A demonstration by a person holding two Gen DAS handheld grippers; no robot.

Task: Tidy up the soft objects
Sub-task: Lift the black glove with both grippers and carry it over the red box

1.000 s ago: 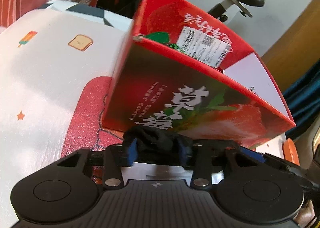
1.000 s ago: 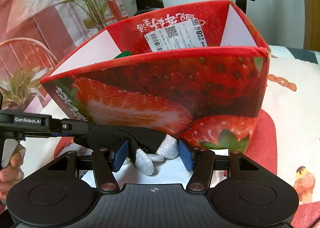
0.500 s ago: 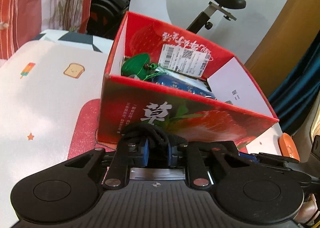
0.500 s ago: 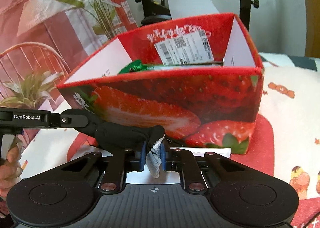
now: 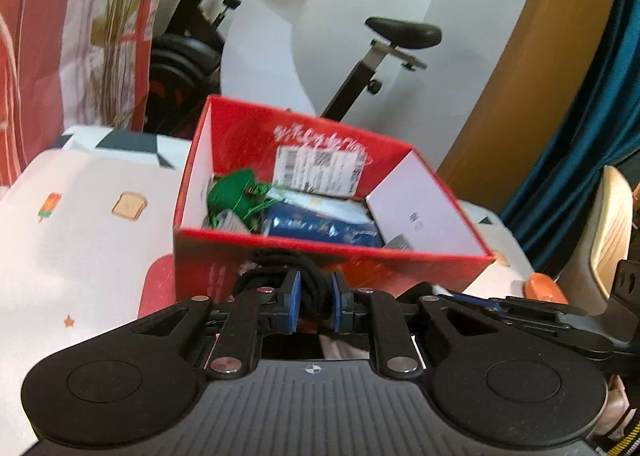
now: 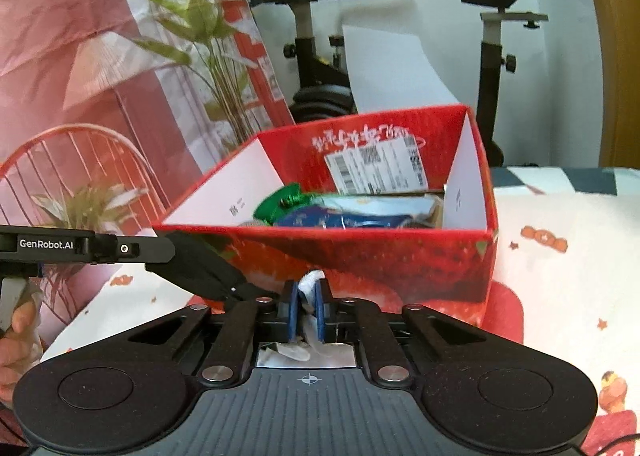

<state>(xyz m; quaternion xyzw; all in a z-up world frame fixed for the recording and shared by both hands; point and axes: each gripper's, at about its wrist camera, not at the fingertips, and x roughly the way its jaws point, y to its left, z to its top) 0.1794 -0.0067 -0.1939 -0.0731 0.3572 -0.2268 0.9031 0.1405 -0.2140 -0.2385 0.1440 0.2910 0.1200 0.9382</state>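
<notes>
A black glove point(image 5: 272, 262) with pale grey fingertips point(image 6: 312, 278) is held off the table between both grippers, just in front of the red strawberry box point(image 5: 332, 246). My left gripper point(image 5: 316, 294) has the bunched black cuff between its blue pads, which press on it as the jaws are closing. My right gripper point(image 6: 307, 296) is shut on a pale fingertip of the glove. The box point(image 6: 328, 232) is open at the top and holds a green item point(image 5: 232, 192) and a blue packet point(image 5: 320, 224). The left tool's body point(image 6: 192, 260) reaches in from the left in the right wrist view.
The box stands on a white cloth point(image 5: 80, 240) printed with small pictures and a red patch. An exercise bike point(image 5: 400, 32) and a white wall are behind it. An orange object point(image 5: 544, 284) and a wooden chair point(image 5: 612, 240) lie right. A hand point(image 6: 16, 320) holds the left tool.
Both grippers closed on the glove and rose with it. The box now sits lower in both views, with its inside showing.
</notes>
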